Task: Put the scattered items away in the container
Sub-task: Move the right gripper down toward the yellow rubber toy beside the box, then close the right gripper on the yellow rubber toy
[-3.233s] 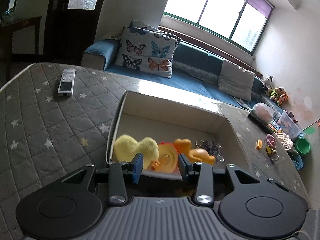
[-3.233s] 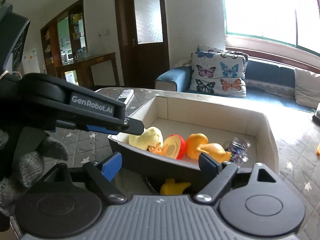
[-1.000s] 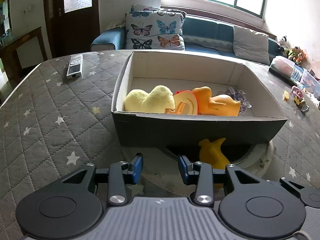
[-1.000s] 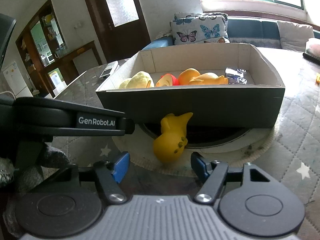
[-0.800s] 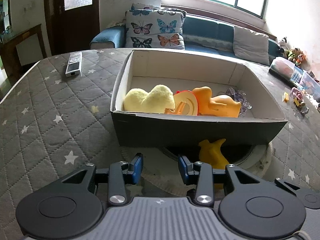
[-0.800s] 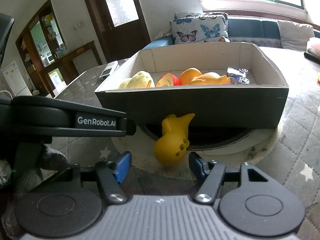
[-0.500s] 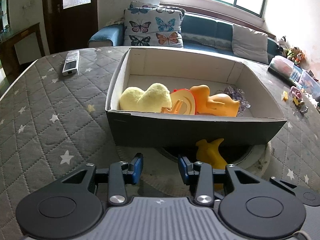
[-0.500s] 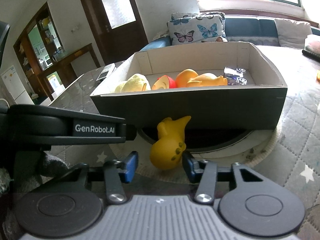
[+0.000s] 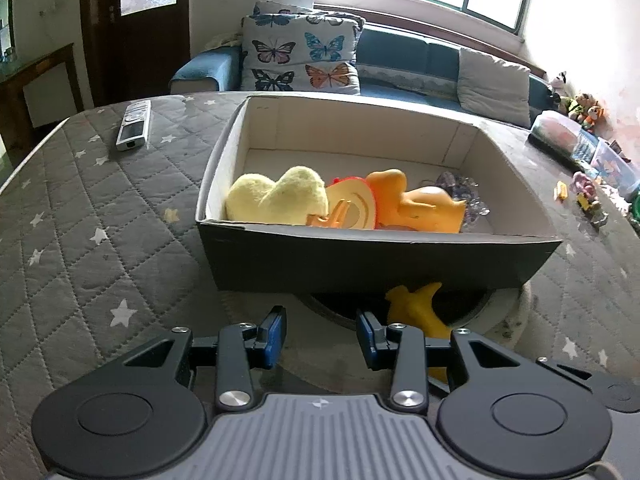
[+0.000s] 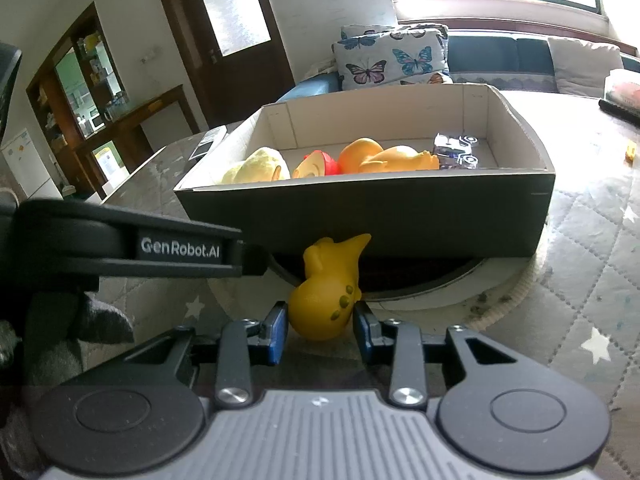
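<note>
Right gripper (image 10: 320, 330) pads flank the yellow duck (image 10: 326, 300), seemingly touching; squeezing firmly should clear the box (image 10: 400, 216) rim. Left gripper (image 9: 320, 330) gapes empty.

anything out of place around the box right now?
Yes. One yellow rubber toy lies outside the box, on its side against the front wall, its tip in the gap under the box, which sits on a round base. The right gripper has its jaws on either side of the toy. The left gripper is open and empty.
</note>
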`<state>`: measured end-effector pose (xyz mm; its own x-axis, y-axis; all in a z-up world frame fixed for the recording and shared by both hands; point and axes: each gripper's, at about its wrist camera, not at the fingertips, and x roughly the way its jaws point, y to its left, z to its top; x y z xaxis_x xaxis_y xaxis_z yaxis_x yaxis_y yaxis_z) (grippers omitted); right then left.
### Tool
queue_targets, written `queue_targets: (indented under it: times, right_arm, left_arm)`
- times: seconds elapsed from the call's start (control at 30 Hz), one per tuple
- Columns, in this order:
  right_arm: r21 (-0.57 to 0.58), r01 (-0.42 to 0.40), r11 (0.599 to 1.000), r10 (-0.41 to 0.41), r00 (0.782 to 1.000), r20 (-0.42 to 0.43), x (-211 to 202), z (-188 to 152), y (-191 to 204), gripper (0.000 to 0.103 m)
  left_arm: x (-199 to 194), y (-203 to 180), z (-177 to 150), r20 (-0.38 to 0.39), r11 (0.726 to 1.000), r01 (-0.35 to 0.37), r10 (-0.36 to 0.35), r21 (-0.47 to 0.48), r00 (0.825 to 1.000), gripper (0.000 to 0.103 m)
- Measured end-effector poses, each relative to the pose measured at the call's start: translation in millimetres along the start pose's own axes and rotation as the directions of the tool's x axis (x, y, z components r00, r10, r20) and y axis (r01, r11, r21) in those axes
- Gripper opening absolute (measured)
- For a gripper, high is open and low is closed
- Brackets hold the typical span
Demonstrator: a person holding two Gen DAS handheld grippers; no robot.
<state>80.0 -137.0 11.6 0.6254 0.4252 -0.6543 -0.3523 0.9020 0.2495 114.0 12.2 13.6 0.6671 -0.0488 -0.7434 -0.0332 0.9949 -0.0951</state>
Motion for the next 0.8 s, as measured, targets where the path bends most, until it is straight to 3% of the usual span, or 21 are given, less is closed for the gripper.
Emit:
queue_targets:
  times: [0.33,0.6,0.8]
  right_arm:
    - [-0.094,0.021,0.995,-0.022,1.0,-0.011,-20.0,-3.6,4.1,0.034]
    - [-0.101,0.017,0.995,-0.021,0.999,-0.03,-19.6,-15.8,0.2,0.034]
    - [-0.115,0.019,0.993,-0.021,1.0,-0.013,-20.4,-19.5,0.5,0.034]
  left_arm:
    - [-9.5,-4.6,-3.1,-0.009,0.999,0.045,-0.046,-0.009,0.999,0.041]
    - [-8.8,-16.7,-8.1,-0.04,0.995,0.099,-0.099,-0.001,0.994,0.041]
    - [-7.6,-23.4,-9.5,-0.066,0.996,0.088,-0.088,-0.004,0.994,0.04]
